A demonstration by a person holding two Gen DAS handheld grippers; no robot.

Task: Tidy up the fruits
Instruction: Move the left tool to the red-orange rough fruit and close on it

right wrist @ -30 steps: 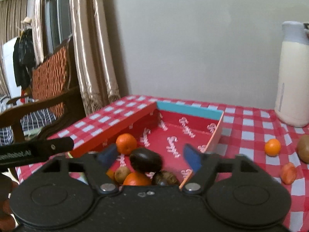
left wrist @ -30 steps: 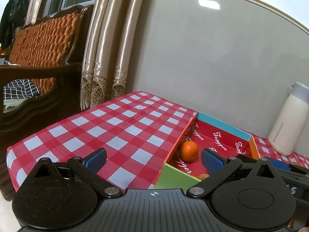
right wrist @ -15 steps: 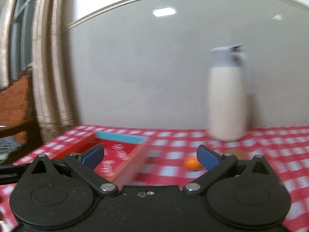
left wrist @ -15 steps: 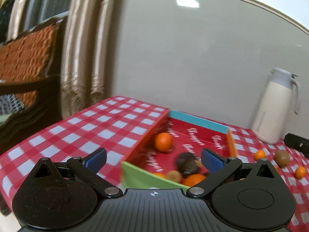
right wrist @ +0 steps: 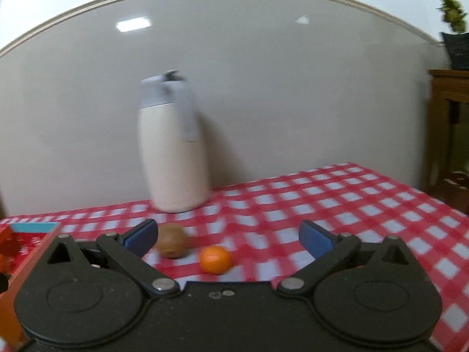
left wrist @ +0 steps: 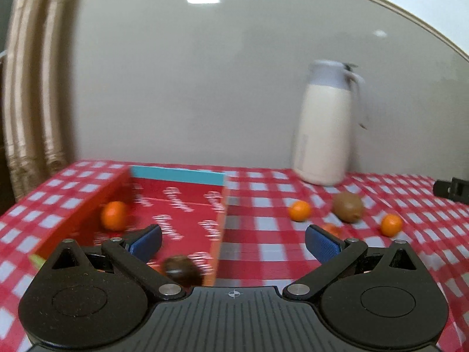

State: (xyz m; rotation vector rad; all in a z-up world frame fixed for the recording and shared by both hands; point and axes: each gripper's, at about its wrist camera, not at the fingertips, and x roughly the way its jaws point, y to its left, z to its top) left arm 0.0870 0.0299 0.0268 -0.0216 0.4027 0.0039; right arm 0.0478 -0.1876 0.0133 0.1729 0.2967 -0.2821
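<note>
A red cardboard box with a blue far wall lies on the checked tablecloth; an orange and a dark round fruit rest inside it. My left gripper hangs open over the box's right wall, holding nothing. To its right on the cloth lie two small oranges, a kiwi and a reddish fruit partly hidden behind a pad. My right gripper is open and empty; a kiwi and an orange lie on the cloth between its fingers, untouched.
A cream thermos jug stands at the back by the wall. Curtains hang at the left. A wooden side table with a potted plant stands past the table's right edge. The box corner shows left.
Both views have swung right, from the box to the loose fruit. The right gripper's jaws spread wider and now frame a kiwi and an orange. The dark fruit lies in the box.
</note>
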